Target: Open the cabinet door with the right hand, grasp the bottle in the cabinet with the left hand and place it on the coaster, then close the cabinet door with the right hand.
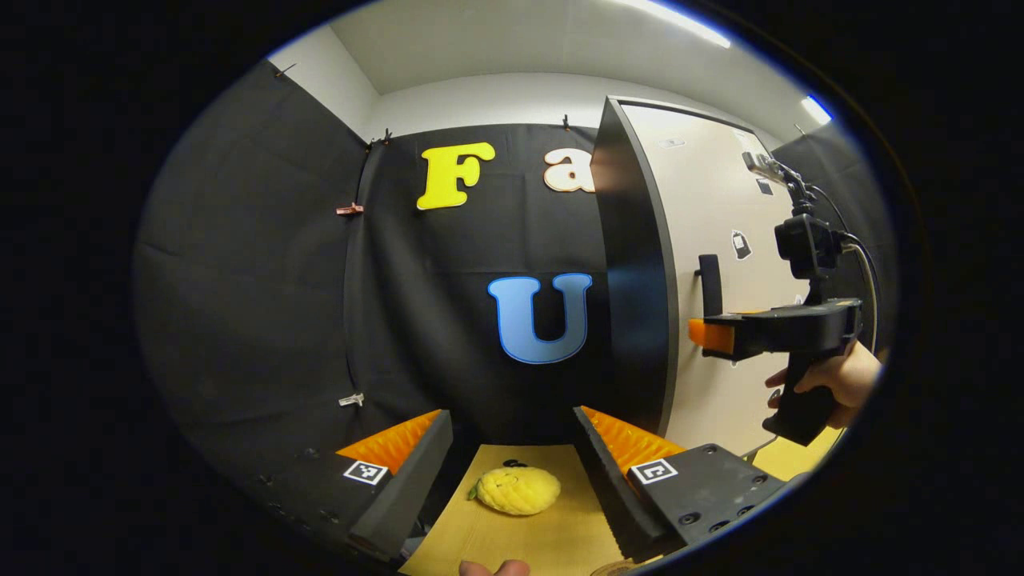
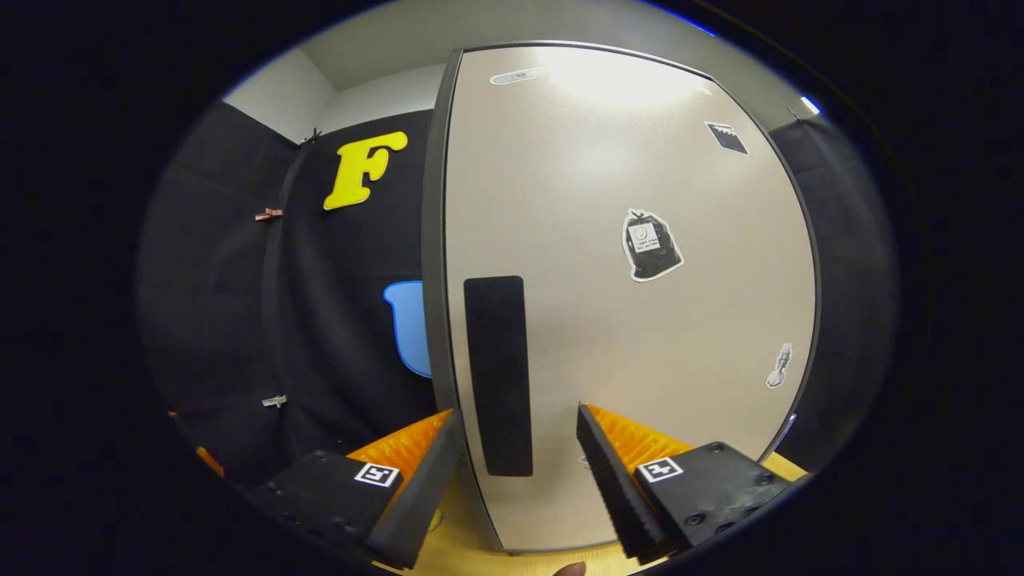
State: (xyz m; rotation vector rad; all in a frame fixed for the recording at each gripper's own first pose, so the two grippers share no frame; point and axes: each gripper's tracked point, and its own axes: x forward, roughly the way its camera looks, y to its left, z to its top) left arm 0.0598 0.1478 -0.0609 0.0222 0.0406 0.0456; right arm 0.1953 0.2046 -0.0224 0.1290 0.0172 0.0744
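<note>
Left gripper view: left gripper [image 1: 512,448] hovering with fingers spread wide, gripping nothing, over a tan table [image 1: 520,544]; a yellow lemon-like object [image 1: 518,490] lying between the fingers on the table, a fingertip [image 1: 494,568] peeking in at the bottom edge. Farther right, the right gripper [image 1: 698,334] being held by a hand [image 1: 832,380], reaching toward the dark handle [image 1: 709,285] on the beige cabinet door [image 1: 724,240]; its jaw state not readable from here. Right gripper view: right gripper [image 2: 516,456] standing open, fingers straddling the vertical handle [image 2: 498,376] without clearly pressing it, door [image 2: 632,320] shut, stickers [image 2: 650,245] scattered on it. Bottle hidden, whereabouts not discernible.
</note>
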